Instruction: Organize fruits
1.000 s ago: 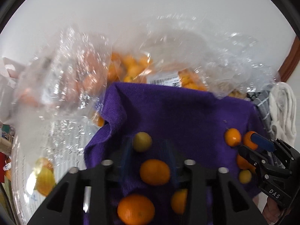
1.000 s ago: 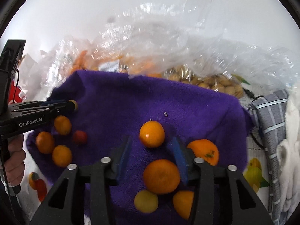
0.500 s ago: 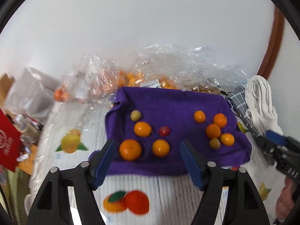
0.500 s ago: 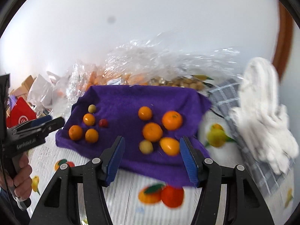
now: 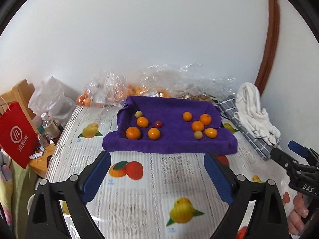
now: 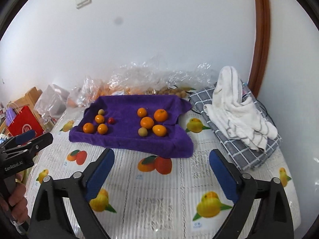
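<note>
A purple towel [image 5: 171, 141] [image 6: 123, 137] lies on the table and carries two groups of fruit. The left group [image 5: 142, 122] [image 6: 99, 118] has three oranges, a small yellow fruit and a small red fruit [image 5: 158, 123]. The right group [image 5: 197, 126] [image 6: 147, 122] has several oranges and a pale yellow fruit [image 5: 198, 134]. My left gripper [image 5: 157, 176] is open and empty, held back from the towel's near edge. My right gripper [image 6: 161, 176] is open and empty, also well short of the towel. Each gripper shows at the edge of the other's view.
Clear plastic bags of oranges and nuts [image 5: 151, 88] lie behind the towel by the wall. A white towel on a grey checked cloth [image 6: 237, 115] lies at the right. A red paper bag [image 5: 17, 133] and bottles stand off the table's left edge. The tablecloth [image 5: 139, 203] has printed fruit.
Both grippers have pulled back and up from right over the fruit to well in front of the towel. Their jaws have opened wider. The fruit stays in its two groups.
</note>
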The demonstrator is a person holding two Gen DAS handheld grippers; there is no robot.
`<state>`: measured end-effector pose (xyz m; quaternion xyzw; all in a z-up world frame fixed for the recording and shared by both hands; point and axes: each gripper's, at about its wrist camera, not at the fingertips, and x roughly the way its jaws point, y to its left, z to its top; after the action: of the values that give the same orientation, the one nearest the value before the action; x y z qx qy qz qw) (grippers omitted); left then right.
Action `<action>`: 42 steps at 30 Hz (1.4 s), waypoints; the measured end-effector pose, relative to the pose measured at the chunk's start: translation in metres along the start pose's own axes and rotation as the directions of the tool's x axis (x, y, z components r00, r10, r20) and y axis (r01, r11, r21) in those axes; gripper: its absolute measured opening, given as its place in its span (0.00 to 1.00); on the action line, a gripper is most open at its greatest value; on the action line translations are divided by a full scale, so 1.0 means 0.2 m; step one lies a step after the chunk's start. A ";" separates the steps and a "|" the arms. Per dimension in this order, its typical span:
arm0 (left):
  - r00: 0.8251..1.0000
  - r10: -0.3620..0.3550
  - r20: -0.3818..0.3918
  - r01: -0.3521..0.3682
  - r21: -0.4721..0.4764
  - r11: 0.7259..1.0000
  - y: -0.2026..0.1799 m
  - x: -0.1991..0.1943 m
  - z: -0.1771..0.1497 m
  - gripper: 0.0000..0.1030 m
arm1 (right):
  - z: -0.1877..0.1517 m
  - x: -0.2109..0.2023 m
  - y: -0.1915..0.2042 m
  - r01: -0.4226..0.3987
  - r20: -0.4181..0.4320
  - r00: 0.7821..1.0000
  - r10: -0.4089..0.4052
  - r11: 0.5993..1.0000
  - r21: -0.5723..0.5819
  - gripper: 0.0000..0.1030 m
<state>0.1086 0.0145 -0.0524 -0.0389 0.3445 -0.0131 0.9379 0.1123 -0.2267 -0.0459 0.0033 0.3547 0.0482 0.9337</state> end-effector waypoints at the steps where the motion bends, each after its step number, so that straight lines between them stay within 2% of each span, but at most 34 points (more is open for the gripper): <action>1: 1.000 0.002 0.011 -0.002 0.000 1.000 -0.01 -0.04 -0.02 0.95 | -0.01 -0.02 0.00 0.001 0.003 1.000 -0.001 1.000 -0.001 0.96; 4: 0.999 0.015 0.032 -0.015 0.004 1.000 -0.03 -0.12 -0.06 0.99 | -0.06 -0.09 0.00 0.008 0.011 1.000 -0.008 1.000 -0.009 0.99; 16: 0.998 0.025 0.058 -0.026 0.028 0.999 -0.09 -0.32 -0.19 0.99 | -0.22 -0.29 0.07 0.023 0.030 0.999 -0.022 0.999 -0.045 1.00; 42: 0.999 0.024 0.047 -0.024 0.015 1.000 -0.05 -0.34 -0.22 0.99 | -0.23 -0.32 0.07 0.028 0.030 0.999 -0.027 0.999 -0.038 1.00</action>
<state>0.0283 0.0048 -0.0408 -0.0278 0.3229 -0.0037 0.9460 0.0328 -0.2195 -0.0384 -0.0188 0.3402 0.0419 0.9392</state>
